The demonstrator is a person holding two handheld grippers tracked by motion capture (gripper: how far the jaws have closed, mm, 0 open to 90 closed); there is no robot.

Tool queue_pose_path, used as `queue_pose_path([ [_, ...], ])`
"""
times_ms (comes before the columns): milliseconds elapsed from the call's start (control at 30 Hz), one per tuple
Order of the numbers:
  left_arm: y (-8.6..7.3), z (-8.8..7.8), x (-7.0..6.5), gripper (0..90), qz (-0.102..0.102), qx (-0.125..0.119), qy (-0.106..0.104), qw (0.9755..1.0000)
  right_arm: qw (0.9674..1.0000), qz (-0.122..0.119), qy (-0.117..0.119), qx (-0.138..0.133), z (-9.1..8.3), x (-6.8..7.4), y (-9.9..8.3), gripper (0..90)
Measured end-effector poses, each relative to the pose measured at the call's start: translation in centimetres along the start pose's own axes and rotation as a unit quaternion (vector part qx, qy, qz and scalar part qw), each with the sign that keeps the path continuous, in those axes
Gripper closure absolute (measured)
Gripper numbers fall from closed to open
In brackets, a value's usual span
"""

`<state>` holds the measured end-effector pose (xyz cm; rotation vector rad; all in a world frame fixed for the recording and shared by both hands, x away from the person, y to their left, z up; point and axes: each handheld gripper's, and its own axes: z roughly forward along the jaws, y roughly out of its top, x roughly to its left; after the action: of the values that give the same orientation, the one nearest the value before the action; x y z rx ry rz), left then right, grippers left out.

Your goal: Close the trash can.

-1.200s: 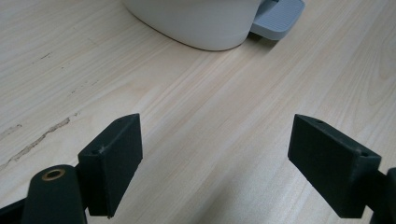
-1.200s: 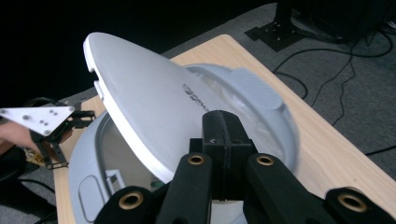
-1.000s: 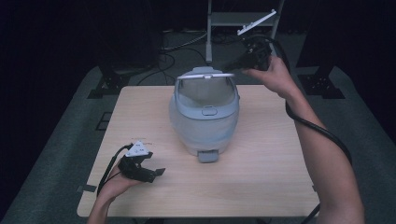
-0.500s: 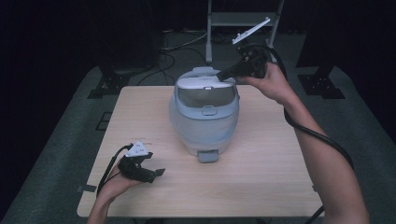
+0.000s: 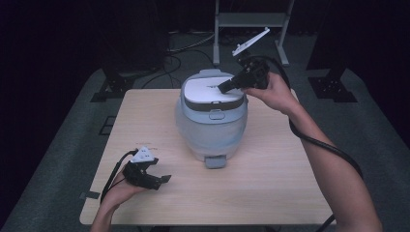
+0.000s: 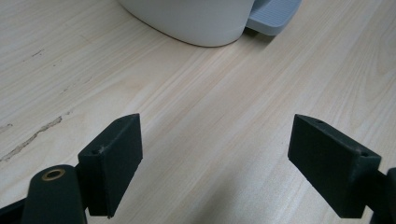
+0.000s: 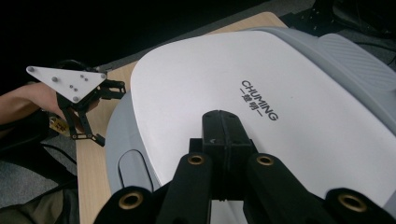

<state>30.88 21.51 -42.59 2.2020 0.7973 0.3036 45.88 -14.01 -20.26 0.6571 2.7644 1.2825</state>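
Nearest you, your left gripper (image 5: pixel 162 179) rests at the table's (image 5: pixel 270 183) front-left corner, jaws wide apart with nothing between them — in the left gripper view there's bare wood ahead and the cooker's (image 6: pixel 196 21) base and grey front tab (image 6: pixel 273 14) beyond. It's idle, so whatever is left falls to your other hand.

Mid-table stands the cooker (image 5: pixel 212 125), upright, its lid (image 5: pixel 210 89) down flat on the body. The latch button (image 5: pixel 216 114) sits on the front band, below the lid.

Farthest out, your right gripper (image 5: pixel 224 88) reaches in from the back right, jaws pressed together and holding nothing, the tip on or just over the white lid panel (image 7: pixel 243 93) near the printed brand name — I can't tell whether it actually touches.

My read: the lid looks closed, so you're pressing it home. What's left is a firm push, then lifting the gripper clear. If opening is the aim, nothing is done yet — the button is untouched.
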Motion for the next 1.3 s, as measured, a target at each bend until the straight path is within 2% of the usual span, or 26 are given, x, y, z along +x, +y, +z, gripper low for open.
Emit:
queue_pose_path([
  [333,0.1,0.2,-0.1,16.9,0.002,0.003,-0.003,1.0,0.9998,-0.009,0.01,0.011,1.2,0.7,-0.5,89.1],
  [500,0.0,0.2,-0.1,16.9,0.002,0.004,-0.004,1.0,0.9998,-0.014,0.006,0.011,1.6,1.1,-0.6,89.1],
  [567,0.0,0.1,-0.1,16.9,0.002,0.004,-0.003,1.0,0.9996,-0.017,0.0,0.021,1.9,1.2,-0.8,89.3],
  [700,0.0,0.1,-0.1,16.9,0.001,0.003,-0.002,1.0,0.9991,-0.039,-0.014,0.013,2.0,1.6,-1.0,89.5],
  [833,0.1,0.2,-0.1,16.9,0.003,0.006,-0.003,1.0,0.9997,-0.021,-0.004,-0.008,2.0,1.3,-1.7,89.9],
  [867,0.1,0.3,-0.1,16.9,0.002,0.006,-0.004,1.0,0.9998,-0.017,-0.01,-0.004,2.1,1.3,-1.9,89.9],
  [933,0.1,0.4,-0.2,16.9,0.004,0.008,-0.005,0.9999,0.9995,-0.018,-0.023,-0.015,2.1,1.6,-2.2,89.9],
  [967,0.1,0.4,-0.3,16.9,0.004,0.009,-0.005,0.9999,0.9992,-0.024,-0.029,-0.013,2.1,1.8,-2.2,89.9],
  [1000,0.1,0.4,-0.3,16.9,0.005,0.009,-0.005,0.9999,0.9977,-0.041,-0.054,0.003,1.9,2.3,-1.9,89.6],
  [1033,0.1,0.5,-0.3,16.9,0.006,0.01,-0.005,0.9999,0.9977,-0.041,-0.054,0.003,1.9,2.3,-1.9,89.6],
  [1067,0.1,0.5,-0.3,16.9,0.005,0.009,-0.006,0.9999,0.9967,-0.048,-0.065,0.008,1.8,2.6,-1.9,87.3],
  [1100,0.1,0.4,-0.4,16.9,0.005,0.006,-0.007,0.9999,0.996,-0.051,-0.072,0.007,1.6,2.8,-2.0,80.7],
  [1167,0.1,0.3,-0.3,16.9,0.004,0.006,-0.004,1.0,0.9965,-0.044,-0.071,-0.011,1.0,2.6,-2.7,78.1],
  [1267,0.1,0.2,-0.2,16.9,0.002,0.003,-0.003,1.0,0.9972,-0.015,-0.055,-0.049,-0.6,2.2,-4.0,73.2],
  [1300,0.1,0.2,-0.2,16.9,0.002,0.003,-0.002,1.0,0.9972,-0.015,-0.055,-0.049,-0.6,2.2,-4.0,73.2],
])
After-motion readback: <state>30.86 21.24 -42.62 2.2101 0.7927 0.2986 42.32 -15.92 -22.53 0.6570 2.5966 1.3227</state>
